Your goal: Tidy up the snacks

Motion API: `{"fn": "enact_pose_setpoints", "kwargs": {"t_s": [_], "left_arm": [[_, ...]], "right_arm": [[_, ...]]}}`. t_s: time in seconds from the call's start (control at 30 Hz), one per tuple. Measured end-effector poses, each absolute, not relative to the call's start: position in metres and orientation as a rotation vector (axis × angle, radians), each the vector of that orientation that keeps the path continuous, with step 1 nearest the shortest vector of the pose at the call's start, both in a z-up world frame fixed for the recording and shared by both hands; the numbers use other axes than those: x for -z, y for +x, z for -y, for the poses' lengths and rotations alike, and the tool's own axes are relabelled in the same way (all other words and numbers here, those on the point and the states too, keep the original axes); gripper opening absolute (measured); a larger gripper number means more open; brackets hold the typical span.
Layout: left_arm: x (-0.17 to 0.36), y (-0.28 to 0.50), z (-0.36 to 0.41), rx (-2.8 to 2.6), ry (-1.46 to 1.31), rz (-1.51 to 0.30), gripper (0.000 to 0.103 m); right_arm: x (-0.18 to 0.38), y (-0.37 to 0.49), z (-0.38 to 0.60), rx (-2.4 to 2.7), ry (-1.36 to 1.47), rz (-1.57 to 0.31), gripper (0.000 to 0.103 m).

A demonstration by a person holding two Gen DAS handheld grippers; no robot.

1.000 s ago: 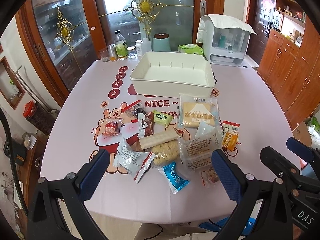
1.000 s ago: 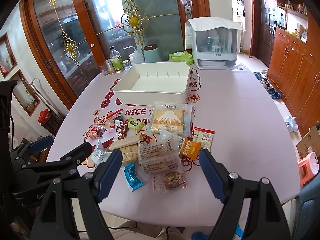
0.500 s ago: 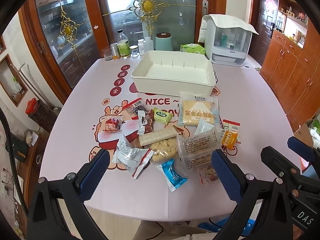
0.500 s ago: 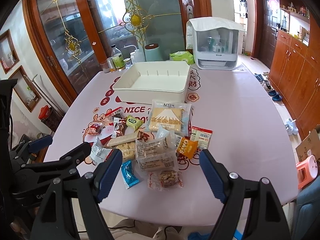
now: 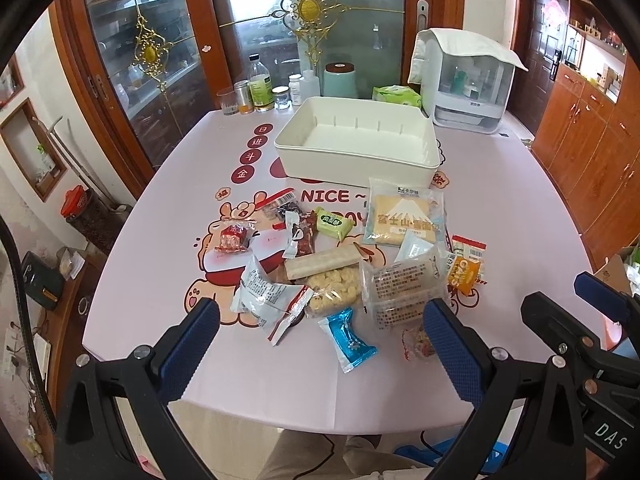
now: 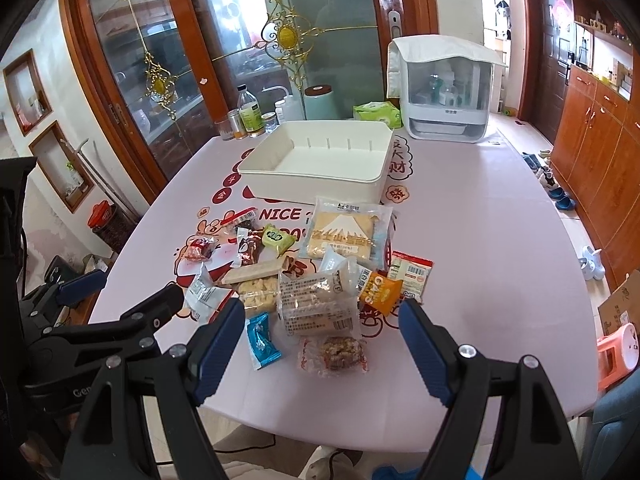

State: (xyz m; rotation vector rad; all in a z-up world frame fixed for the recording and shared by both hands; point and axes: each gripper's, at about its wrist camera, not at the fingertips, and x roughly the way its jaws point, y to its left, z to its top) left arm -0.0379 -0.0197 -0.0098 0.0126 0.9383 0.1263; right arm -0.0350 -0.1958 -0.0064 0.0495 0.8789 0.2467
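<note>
Both tools hang above the near edge of the table (image 5: 520,208), each wide open and holding nothing: the left tool (image 5: 320,344) over the blue candy wrapper (image 5: 349,338), the right tool (image 6: 322,344) over a clear packet with a brown nut cake (image 6: 336,354).

The snacks lie in one loose heap in front of the empty white bin (image 5: 356,148), and many overlap. I think the main risk is here: if a tool closes on the clear rice-cracker bag (image 6: 316,304), it may also pinch the orange packet (image 6: 378,288) beside it, or drag the neighbours. The thin wrappers lie flat, so the pads may slide over them. The nearest pieces are close to the table edge and could be pushed off.

Some writing is readable. The tablecloth says "NICE". The orange packet says "OATS". The big pale bag (image 6: 346,234) shows a mountain and Chinese words, with 富士山 legible. The right tool's body shows "DAS" in the left view.
</note>
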Motion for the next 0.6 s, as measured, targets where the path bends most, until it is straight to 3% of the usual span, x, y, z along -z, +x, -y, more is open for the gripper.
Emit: {"fn": "enact_pose_setpoints", "kwargs": {"t_s": [0.6], "left_arm": [[0.027,-0.010,0.014,-0.074,0.020,-0.975,0.101]], "right_arm": [[0.020,-0.015,0.193,-0.240,0.070,-0.925,0.081]]}}
